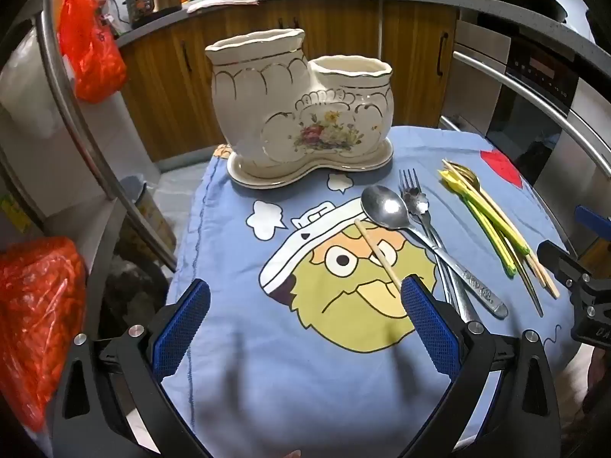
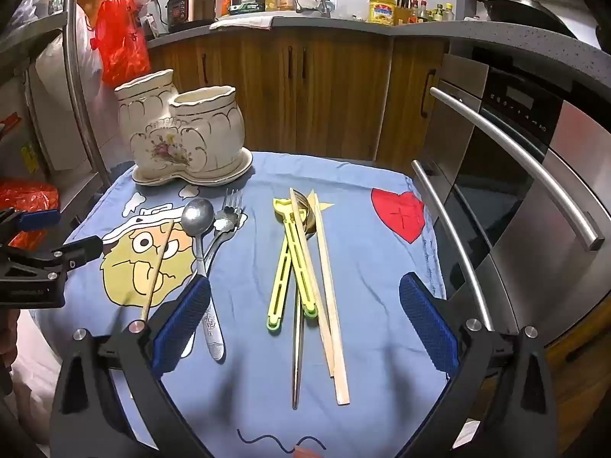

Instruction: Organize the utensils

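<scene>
1. Step in hand: judged as the opening approach. No utensil is lifted; all lie loose on the blue cloth that covers the worktop.
2. Left gripper: jaws spread wide, nothing between the pads, hovering above the cloth near the lower end of a single wooden chopstick.
3. Right gripper: jaws likewise wide and empty, angled down over the right-hand cluster.
4. Utensil positions: a steel spoon, a fork and a flower-headed spoon lie crossed in the left cluster. The green plastic chopsticks, a pair of wooden chopsticks and a steel-handled utensil overlap in the right cluster.
5. Target: the ceramic two-pot holder stands on its saucer at the far left of the cloth; nothing shows above either rim.
6. Next move, as a judgement: select one utensil lying on top, lower the jaws astride its handle, close, then carry it to a pot. Overlapping handles risk dragging neighbours.
</scene>
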Tool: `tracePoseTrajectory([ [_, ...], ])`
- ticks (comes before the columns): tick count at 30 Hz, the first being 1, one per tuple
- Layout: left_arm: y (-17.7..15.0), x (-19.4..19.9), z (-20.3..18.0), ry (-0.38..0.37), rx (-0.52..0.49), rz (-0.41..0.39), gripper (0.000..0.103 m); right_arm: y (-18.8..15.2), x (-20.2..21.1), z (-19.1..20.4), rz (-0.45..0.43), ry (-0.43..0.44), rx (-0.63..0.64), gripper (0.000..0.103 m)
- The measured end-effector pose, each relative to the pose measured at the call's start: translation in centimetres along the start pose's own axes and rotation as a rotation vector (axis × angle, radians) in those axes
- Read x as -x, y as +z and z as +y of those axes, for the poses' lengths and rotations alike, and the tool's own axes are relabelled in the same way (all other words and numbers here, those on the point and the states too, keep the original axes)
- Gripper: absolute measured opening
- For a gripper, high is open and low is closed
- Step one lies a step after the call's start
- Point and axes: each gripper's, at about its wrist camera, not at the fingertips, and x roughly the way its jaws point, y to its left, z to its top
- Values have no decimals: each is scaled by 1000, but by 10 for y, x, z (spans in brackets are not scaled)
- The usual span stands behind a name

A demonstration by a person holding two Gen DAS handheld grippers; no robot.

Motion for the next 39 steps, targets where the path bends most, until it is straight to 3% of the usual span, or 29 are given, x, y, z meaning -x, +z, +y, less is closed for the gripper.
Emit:
tracePoseTrajectory([
  [39, 9, 4, 5, -11, 16, -11, 99, 5, 3, 1, -11, 2, 11, 98],
])
